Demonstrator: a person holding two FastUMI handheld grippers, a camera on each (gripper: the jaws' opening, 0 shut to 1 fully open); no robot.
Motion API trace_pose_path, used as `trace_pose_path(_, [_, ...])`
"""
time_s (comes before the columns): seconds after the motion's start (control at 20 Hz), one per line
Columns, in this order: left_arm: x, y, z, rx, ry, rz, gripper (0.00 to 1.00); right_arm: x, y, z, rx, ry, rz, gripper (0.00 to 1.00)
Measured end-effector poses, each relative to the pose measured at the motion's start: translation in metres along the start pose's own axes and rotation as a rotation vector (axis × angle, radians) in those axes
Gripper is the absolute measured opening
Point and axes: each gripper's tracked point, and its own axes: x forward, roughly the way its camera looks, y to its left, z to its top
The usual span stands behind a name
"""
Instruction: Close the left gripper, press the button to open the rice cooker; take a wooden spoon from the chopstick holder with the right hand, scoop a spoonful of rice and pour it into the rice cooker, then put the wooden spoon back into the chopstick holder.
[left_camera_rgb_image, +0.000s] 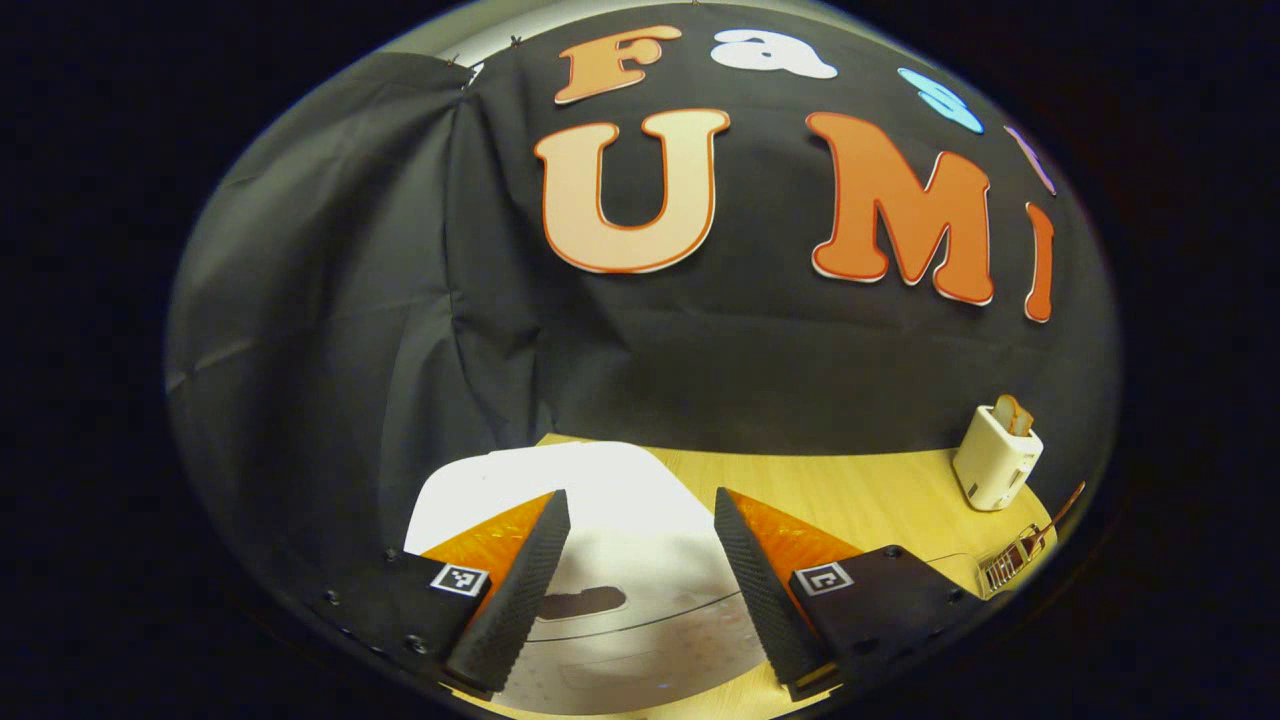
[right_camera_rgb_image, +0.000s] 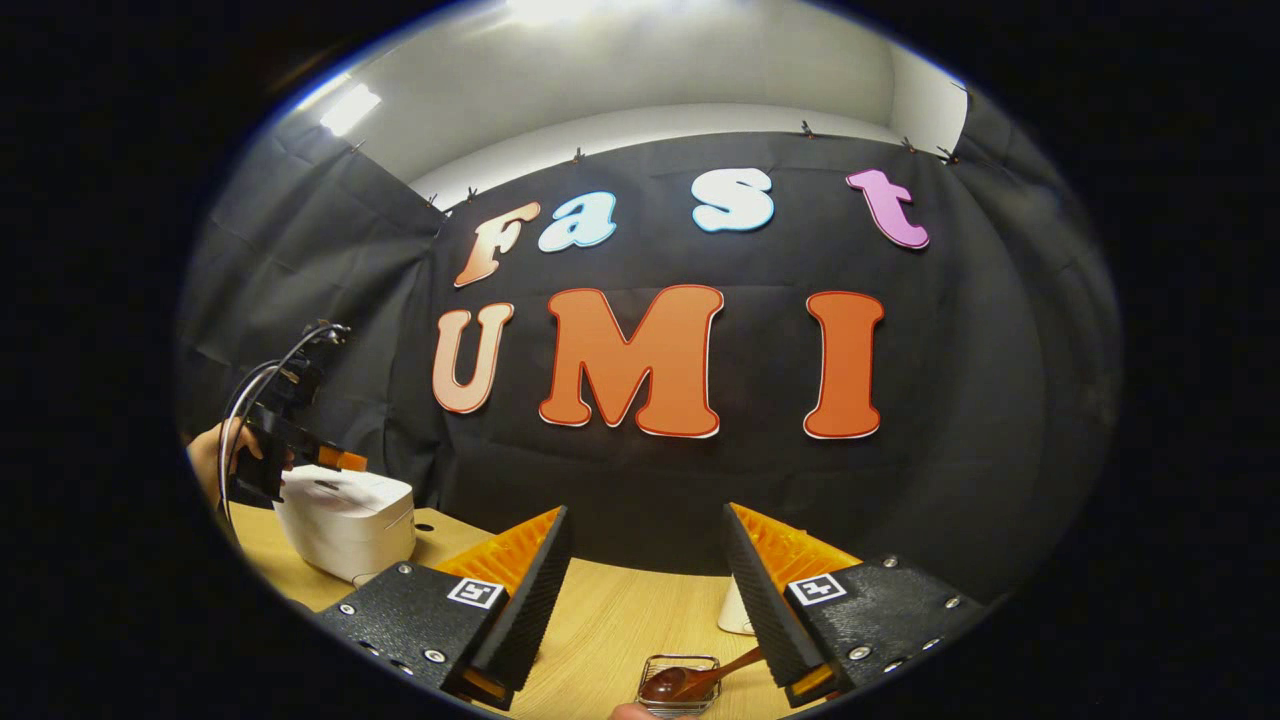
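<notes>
- Fingers of the left gripper (left_camera_rgb_image: 640, 570) are seen spread apart in the left gripper view, with nothing held between them.
- Directly beyond and below those fingers the white rice cooker (left_camera_rgb_image: 600, 530) is seen, its lid down; the gripper is held above the lid, and contact cannot be told.
- Farther off to the right in that view, a white toaster (left_camera_rgb_image: 995, 455) with a slice in its slot is set on the wooden worktop (left_camera_rgb_image: 860, 500), and a wire holder (left_camera_rgb_image: 1005, 568) is glimpsed at the edge.
- The right gripper (right_camera_rgb_image: 645, 580) is likewise seen spread wide and empty in the right gripper view, held above the worktop.
- Just below and between its fingers the wire chopstick holder (right_camera_rgb_image: 680, 665) is seen, with the wooden spoon (right_camera_rgb_image: 700, 678) lying in it, the handle angled up to the right.
- Well off to the left in that view, the rice cooker is seen on the worktop, with the left gripper held by a hand (right_camera_rgb_image: 215, 455) just above its lid.
</notes>
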Motion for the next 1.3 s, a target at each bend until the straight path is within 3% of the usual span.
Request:
trace_pose_path(0.15, [-0.012, -0.023, 0.013, 0.023, -0.117, -0.081, 0.95, 0.001, 0.004, -0.005, -0.024, 0.008, -0.005, 0.88])
trace_pose_path(0.5, [-0.046, -0.071, 0.02, 0.06, -0.269, -0.159, 0.95, 0.006, 0.015, -0.017, -0.039, 0.018, -0.006, 0.88])
trace_pose_path(1.1, [-0.077, -0.126, 0.02, 0.176, -0.408, -0.207, 0.94, 0.0, 0.024, -0.018, -0.096, 0.001, -0.02, 0.9])
trace_pose_path(1.3, [-0.084, -0.145, 0.026, 0.207, -0.455, -0.212, 0.99, -0.006, 0.016, -0.019, -0.122, 0.004, -0.048, 0.91])
